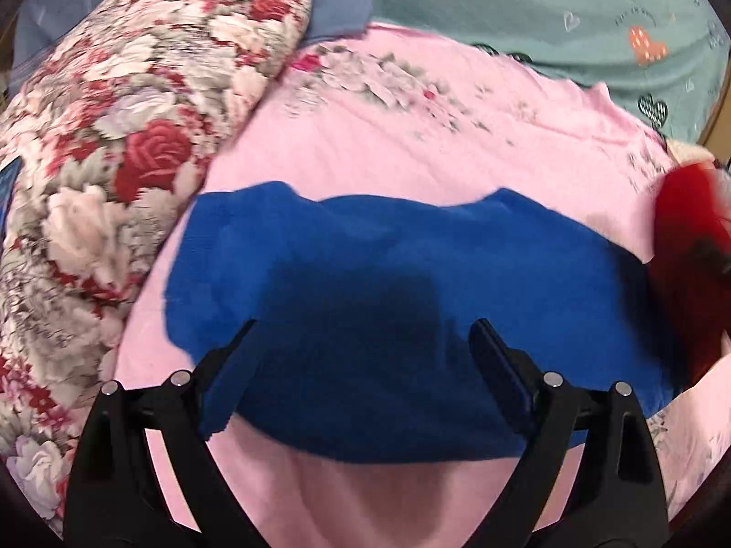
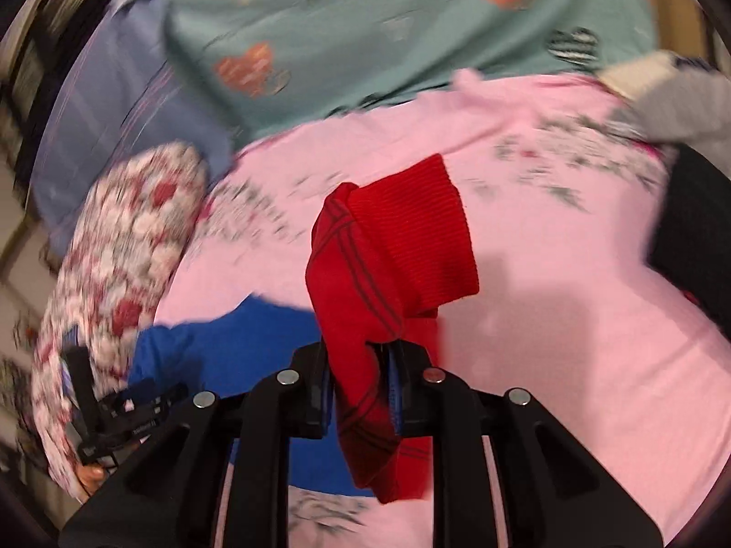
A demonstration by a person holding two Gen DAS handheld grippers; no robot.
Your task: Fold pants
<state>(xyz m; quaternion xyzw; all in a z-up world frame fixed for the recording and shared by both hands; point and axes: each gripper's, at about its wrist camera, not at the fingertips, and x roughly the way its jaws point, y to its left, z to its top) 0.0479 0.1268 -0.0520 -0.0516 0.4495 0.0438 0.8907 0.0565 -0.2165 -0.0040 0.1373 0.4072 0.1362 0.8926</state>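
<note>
Right gripper (image 2: 361, 356) jaws clamp red knit pants (image 2: 393, 255), lifted; left gripper (image 1: 365, 342) jaws wide above folded blue cloth (image 1: 411, 265); next, probably lay the pants flat on the pink bedsheet (image 2: 571, 283).

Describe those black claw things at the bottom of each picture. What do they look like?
Both are matte black plastic. The left gripper and right gripper each have two angular fingers on hinged linkage bars with round silver pivot pins. Blue pads line the fingers' inner faces. No cables, sleeves or markings can be made out on them.
</note>
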